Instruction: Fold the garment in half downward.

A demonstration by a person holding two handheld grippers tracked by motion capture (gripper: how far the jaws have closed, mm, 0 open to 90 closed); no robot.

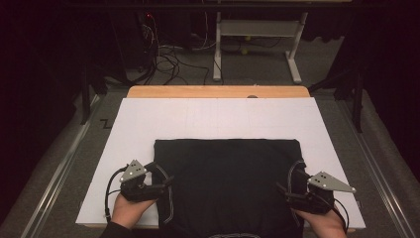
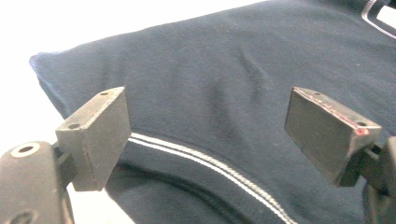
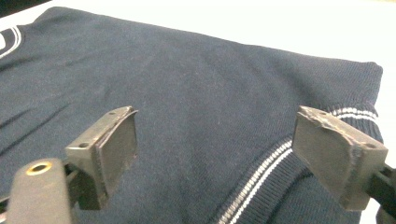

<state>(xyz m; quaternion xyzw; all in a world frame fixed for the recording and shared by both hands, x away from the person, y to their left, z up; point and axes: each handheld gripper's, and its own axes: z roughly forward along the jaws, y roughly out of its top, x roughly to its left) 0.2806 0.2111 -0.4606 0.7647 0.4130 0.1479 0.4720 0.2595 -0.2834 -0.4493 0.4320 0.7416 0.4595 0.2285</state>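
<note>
In the high view the white worktop (image 1: 218, 119) is evenly lit from above while the room behind and at both sides sinks into near black, and the dark garment (image 1: 228, 183) reads as a flat patch with almost no fold detail. In both gripper views the worktop is blown out to pure white glare, yet the garment's knit and white stripes show clearly. The near parts of the tongs are soft and slightly out of focus.

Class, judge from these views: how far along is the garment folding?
Done: the dark garment lies folded into a neat rectangle on the white sheet. In hand: nothing; left gripper and right gripper stand open at its striped sides. Left: probably another fold.
</note>
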